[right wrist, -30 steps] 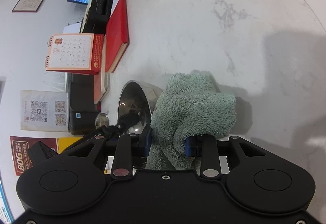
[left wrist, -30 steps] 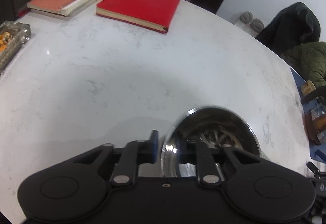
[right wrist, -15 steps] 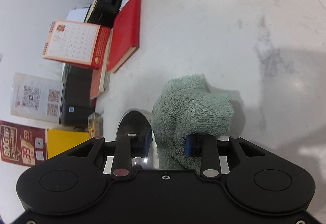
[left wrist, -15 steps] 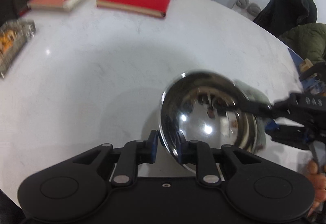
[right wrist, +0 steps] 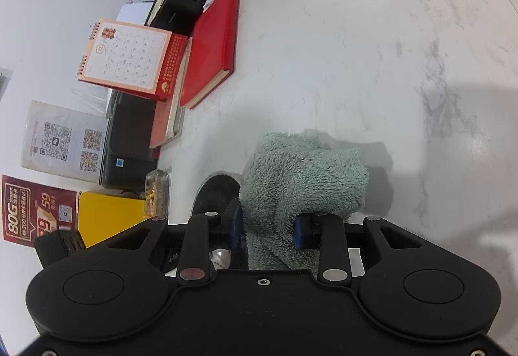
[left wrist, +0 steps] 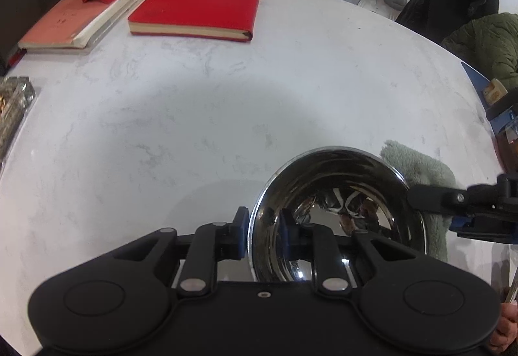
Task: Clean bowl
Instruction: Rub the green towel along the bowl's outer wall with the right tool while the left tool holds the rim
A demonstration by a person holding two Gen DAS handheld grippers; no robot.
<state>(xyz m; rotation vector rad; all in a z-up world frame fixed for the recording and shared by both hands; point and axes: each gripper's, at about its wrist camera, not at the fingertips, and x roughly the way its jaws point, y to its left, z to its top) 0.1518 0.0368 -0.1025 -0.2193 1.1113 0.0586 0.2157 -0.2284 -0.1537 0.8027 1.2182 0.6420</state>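
A person stands at a white marble tabletop (left wrist: 200, 116), holding a two-finger tool in each hand.

The left gripper (left wrist: 263, 230) has its fingers (left wrist: 240, 228) closed on the near rim of a shiny steel bowl (left wrist: 336, 210), one finger outside the wall and one inside. Those fingers have just eased a little wider, with the rim between them. The bowl sits low and near in the left view, its mirrored inside facing the camera; whether its base touches the tabletop cannot be told.

The right gripper (right wrist: 268, 228) pinches a fluffy grey-green cloth (right wrist: 301, 181), which bulges out from between its blue-padded fingers (right wrist: 299, 231). From the left view this cloth (left wrist: 421, 168) lies just behind and to the right of the bowl, touching its far rim, and the right gripper (left wrist: 459, 210) reaches in from the right edge.

At the far side of the tabletop lie a red notebook (left wrist: 200, 0) and a desk calendar (right wrist: 129, 58), well apart from the bowl.
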